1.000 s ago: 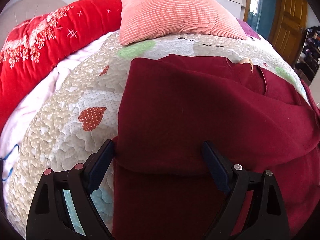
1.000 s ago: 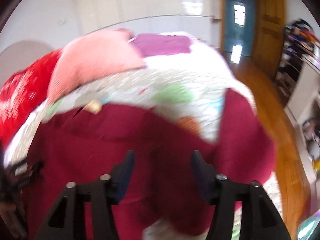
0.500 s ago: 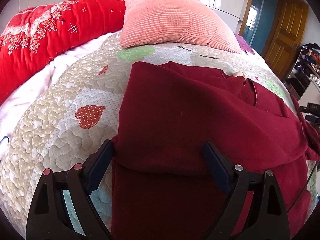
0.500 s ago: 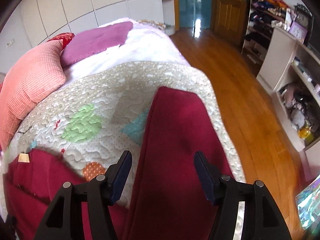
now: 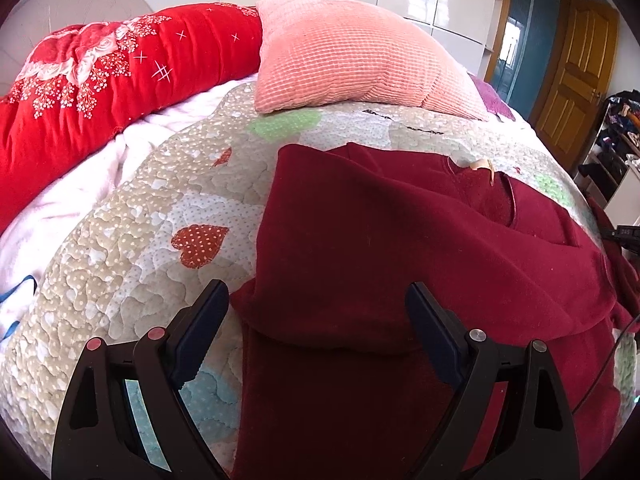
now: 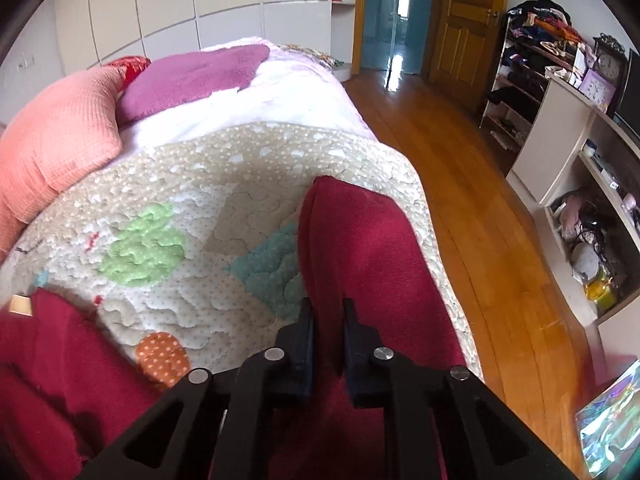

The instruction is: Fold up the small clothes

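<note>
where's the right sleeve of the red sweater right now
In the right wrist view, the sleeve lies stretched along the quilt near the bed's floor-side edge, beside the teal patch, with the right gripper shut on it.

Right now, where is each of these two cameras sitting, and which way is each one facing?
Left wrist: on the left gripper, facing the headboard over the maroon sweater; its open fingers show.
Right wrist: on the right gripper, facing the doorway along the sleeve; its fingers show, pinched on the sleeve.
Shared: the sweater, the quilt and the pink pillow.
</note>
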Available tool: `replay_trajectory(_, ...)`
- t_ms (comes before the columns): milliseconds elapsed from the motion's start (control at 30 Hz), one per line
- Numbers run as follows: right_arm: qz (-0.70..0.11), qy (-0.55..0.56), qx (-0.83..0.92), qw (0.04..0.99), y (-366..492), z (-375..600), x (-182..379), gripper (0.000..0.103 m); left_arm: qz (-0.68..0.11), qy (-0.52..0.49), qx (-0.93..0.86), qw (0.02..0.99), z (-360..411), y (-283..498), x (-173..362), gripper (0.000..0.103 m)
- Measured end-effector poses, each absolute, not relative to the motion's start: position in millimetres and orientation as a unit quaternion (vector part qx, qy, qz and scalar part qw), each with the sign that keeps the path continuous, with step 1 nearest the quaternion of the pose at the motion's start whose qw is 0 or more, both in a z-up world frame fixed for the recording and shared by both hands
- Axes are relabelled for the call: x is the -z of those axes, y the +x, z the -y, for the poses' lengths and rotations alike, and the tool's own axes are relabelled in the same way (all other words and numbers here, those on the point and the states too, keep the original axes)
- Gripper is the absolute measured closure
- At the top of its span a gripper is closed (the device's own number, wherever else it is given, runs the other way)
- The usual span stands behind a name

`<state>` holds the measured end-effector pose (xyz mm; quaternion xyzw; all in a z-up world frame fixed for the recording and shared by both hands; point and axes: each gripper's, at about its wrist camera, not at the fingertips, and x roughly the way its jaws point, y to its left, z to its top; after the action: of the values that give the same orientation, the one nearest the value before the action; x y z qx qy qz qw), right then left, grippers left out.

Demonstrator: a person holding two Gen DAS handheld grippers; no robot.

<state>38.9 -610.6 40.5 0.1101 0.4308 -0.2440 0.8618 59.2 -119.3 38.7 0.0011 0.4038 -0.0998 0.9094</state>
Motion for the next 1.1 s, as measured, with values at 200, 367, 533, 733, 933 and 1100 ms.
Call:
replay_trajectory(200,-0.369,0.136,0.163,0.905,5,579,-86,0.093,-0.383,-0.011,0.090,0.919,112,52,-50,0.013)
replay_trajectory(367,-0.335,0.125,0.060,0.932,-14,515,-128,0.093,-0.364,-0.046,0.100,0.925,99,44,-69,0.013)
replay_trajectory(533,-0.325,0.109,-0.058,0.938,-17,417,-137,0.093,-0.367,-0.113,0.128,0.915,81,43,-77,0.013)
replay_trajectory(733,-0.428,0.098,-0.158,0.885,14,319,-55,0.087,-0.405,-0.160,0.150,0.888,73,48,-68,0.013)
replay_trajectory(933,-0.431,0.134,-0.150,0.880,-13,342,-42,0.059,-0.408,-0.138,0.150,0.890,82,43,-72,0.013)
replay_trajectory(1100,-0.405,0.088,-0.125,0.901,-61,372,-72,0.055,-0.414,-0.102,0.164,0.890,103,46,-78,0.013)
